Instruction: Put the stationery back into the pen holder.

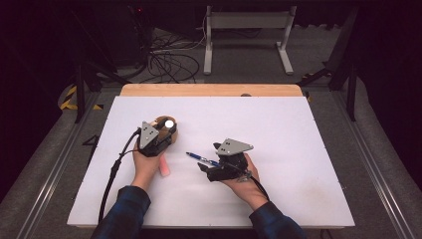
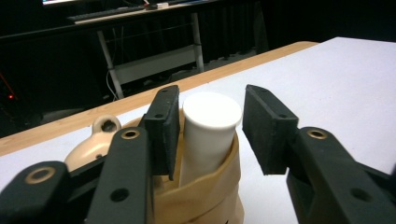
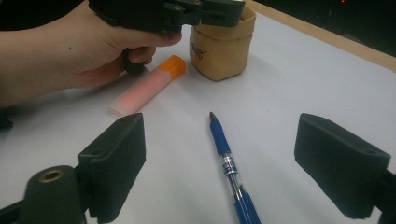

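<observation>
A tan pouch (image 1: 159, 120) stands on the white sheet, with a white cylinder (image 1: 169, 123) upright inside it. My left gripper (image 1: 166, 130) is open and straddles the cylinder (image 2: 210, 121). Its left pad sits close against the cylinder and its right pad stands clear, above the pouch (image 2: 205, 196). A blue pen (image 1: 199, 158) lies flat on the sheet. My right gripper (image 1: 209, 157) is open and low over it, with the pen (image 3: 224, 149) between its wide jaws and touching neither. A pink highlighter with an orange cap (image 3: 147, 86) lies beside the left hand (image 3: 60, 51).
The white sheet (image 1: 278, 129) covers a wooden table whose far edge (image 1: 214, 90) shows bare. On the floor beyond are a metal frame (image 1: 246, 30) and loose cables (image 1: 166, 62). Black stands flank the table.
</observation>
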Demonstrator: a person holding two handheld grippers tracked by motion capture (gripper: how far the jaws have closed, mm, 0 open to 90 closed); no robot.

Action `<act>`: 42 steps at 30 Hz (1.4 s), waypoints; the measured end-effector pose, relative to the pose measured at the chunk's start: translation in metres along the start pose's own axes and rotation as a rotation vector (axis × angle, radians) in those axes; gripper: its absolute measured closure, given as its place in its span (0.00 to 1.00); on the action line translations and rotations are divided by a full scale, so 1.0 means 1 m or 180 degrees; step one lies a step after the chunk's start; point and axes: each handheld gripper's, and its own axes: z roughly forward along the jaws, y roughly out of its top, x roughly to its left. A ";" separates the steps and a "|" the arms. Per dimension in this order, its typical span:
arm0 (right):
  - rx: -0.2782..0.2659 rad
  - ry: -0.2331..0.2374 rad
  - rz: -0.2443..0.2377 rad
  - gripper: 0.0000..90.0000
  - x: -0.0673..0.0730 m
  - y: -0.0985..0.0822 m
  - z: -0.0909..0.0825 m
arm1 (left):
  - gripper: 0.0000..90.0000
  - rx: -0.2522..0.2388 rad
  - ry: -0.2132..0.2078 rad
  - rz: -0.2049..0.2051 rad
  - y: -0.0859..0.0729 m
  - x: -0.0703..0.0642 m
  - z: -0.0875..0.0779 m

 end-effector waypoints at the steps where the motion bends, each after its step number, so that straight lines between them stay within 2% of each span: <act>1: 0.0002 -0.0006 0.0005 0.19 0.000 0.000 0.000 | 0.55 -0.0011 -0.0015 -0.0025 0.001 0.000 -0.001; 6: 0.0012 -0.0010 0.0012 0.18 -0.002 -0.001 0.001 | 0.45 -0.0058 -0.0024 -0.0219 0.009 0.002 -0.008; 11: 0.0031 0.0019 -0.0008 0.18 -0.005 -0.001 0.002 | 0.41 -0.0019 -0.0060 -0.0298 0.014 0.004 -0.016; 16: 0.0063 0.0052 -0.0027 0.16 -0.006 -0.002 0.003 | 0.29 0.0040 -0.0028 -0.0384 0.018 0.004 -0.023; 23: 0.0069 0.0058 -0.0028 0.16 -0.008 -0.003 0.004 | 0.21 0.0096 -0.0052 -0.0270 0.024 0.002 -0.035; 28: 0.0118 0.0059 -0.0070 0.17 -0.011 -0.003 0.005 | 0.15 0.0157 -0.0117 -0.0282 0.027 -0.002 -0.043; 31: 0.0162 0.0057 -0.0114 0.18 -0.013 -0.002 0.006 | 0.12 0.0230 -0.0156 -0.0203 0.028 -0.004 -0.047; 35: 0.0195 0.0059 -0.0130 0.19 -0.016 -0.002 0.006 | 0.10 0.0297 -0.0224 -0.0188 0.028 -0.007 -0.051; 39: 0.0233 0.0040 -0.0130 0.20 -0.019 -0.003 0.007 | 0.09 0.0281 -0.0264 -0.0210 0.025 -0.009 -0.057; 42: 0.0273 0.0041 -0.0128 0.25 -0.020 -0.003 0.008 | 0.09 0.0305 -0.0264 -0.0172 0.021 -0.011 -0.060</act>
